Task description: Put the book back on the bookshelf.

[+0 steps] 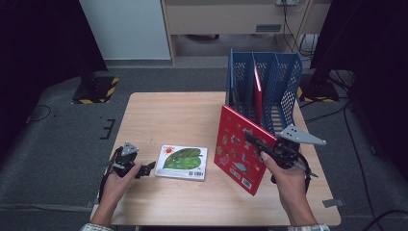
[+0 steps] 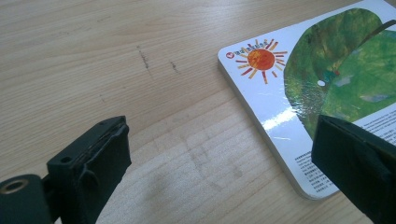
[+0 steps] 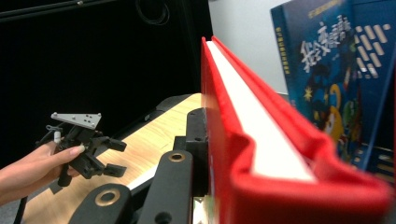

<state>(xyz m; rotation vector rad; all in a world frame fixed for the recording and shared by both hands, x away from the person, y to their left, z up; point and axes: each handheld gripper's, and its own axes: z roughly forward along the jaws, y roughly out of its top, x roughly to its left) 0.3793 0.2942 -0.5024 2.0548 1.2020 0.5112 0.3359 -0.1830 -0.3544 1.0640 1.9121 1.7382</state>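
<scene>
With the right tool [image 1: 257, 143] clamped on the tilted red book [image 1: 239, 149], and the left tool [image 1: 144, 169] open, the book could snag the blue file rack [image 1: 269, 77] and slip.

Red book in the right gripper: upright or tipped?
Tipped: the red book leans in the right gripper, lifted before the blue rack.

Two claws, left claw [image 1: 144, 169], right claw [image 1: 255, 139], four books, one blue file rack [image 1: 284, 77], one table [image 1: 168, 115]
</scene>
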